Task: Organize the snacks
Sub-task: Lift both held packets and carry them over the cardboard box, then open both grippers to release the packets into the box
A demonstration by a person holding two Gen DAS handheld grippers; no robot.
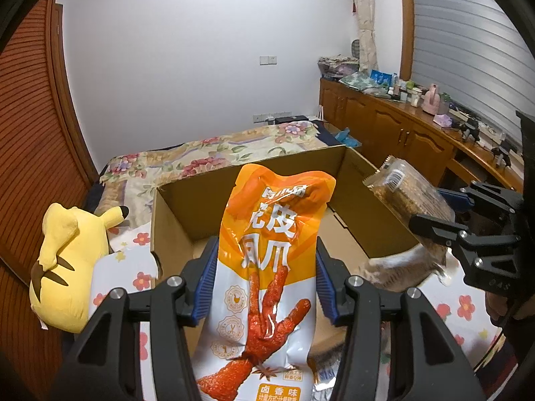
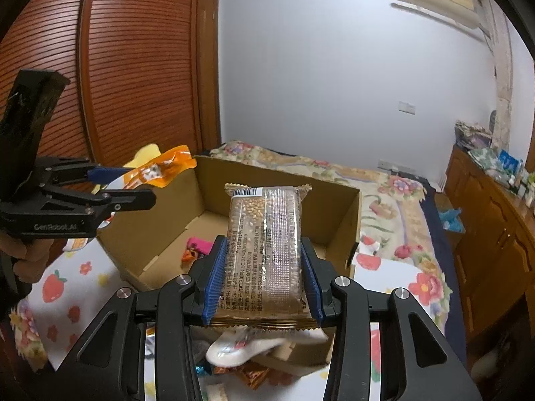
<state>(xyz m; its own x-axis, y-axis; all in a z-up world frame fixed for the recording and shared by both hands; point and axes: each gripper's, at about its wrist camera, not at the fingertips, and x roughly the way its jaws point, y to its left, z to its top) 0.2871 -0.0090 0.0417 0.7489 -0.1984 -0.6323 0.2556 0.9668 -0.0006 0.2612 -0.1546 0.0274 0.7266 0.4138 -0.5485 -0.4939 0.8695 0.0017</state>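
Mid-carry, by the look of it: two snacks lifted and held over the open cardboard box [image 2: 344,220], neither yet let go. Left tool [image 1: 265,284] part-open, blue pads pressed to both sides of an orange and white chicken-feet packet [image 1: 274,267], gripped low down, top end rising toward 12 o'clock and standing in front of the box's near wall. Right tool [image 2: 264,280] narrower, clamped on a clear-wrapped grain bar [image 2: 265,244] with gold crimped ends, label side up, pointing toward 12 o'clock over the box floor. In the left view, the right tool and its bar at 3 o'clock, over the box's right wall. Box on a bed with a flowered cover [image 2: 394,207]; inside it so far, one small pink and orange packet [image 2: 195,249] at 9 o'clock of the bar, floor otherwise mostly bare. More wrapped snacks [image 2: 240,347] heaped just below the right tool at 6 o'clock. Yellow plush toy [image 1: 63,260] at 9 o'clock of the box, apart from it. Next, probably: lower each packet past the rim to the floor, spread the jaws, release side by side without crushing the bar or snagging the flaps.
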